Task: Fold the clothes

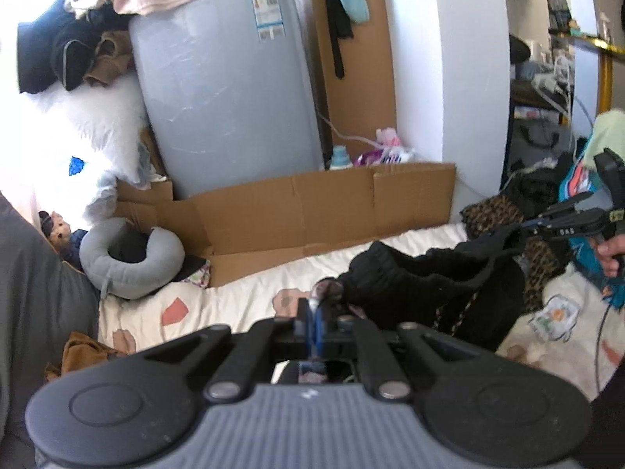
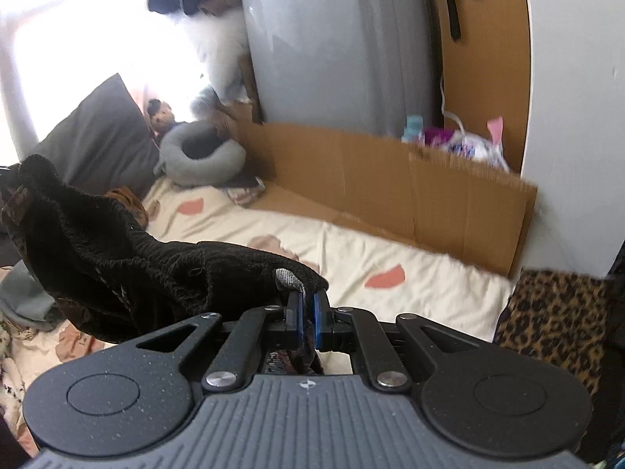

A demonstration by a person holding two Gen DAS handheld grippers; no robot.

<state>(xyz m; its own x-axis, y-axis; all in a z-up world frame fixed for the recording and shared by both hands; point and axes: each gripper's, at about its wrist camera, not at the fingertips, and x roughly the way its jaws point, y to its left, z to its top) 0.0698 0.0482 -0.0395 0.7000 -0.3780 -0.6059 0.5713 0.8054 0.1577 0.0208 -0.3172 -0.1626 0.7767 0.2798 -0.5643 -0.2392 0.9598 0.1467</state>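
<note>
A black knit garment with a patterned lining hangs stretched between both grippers above the bed. In the left wrist view my left gripper is shut, its blue fingers pinching one end of the garment. At the right my right gripper, held by a hand, is shut on the other end. In the right wrist view the right gripper clamps the garment's edge, and the black garment sags away to the left.
The bed's cream sheet has pink and brown patches. A leopard-print cloth lies to the right. Flattened cardboard and a grey appliance stand behind the bed. A grey neck pillow and a dark pillow lie at the left.
</note>
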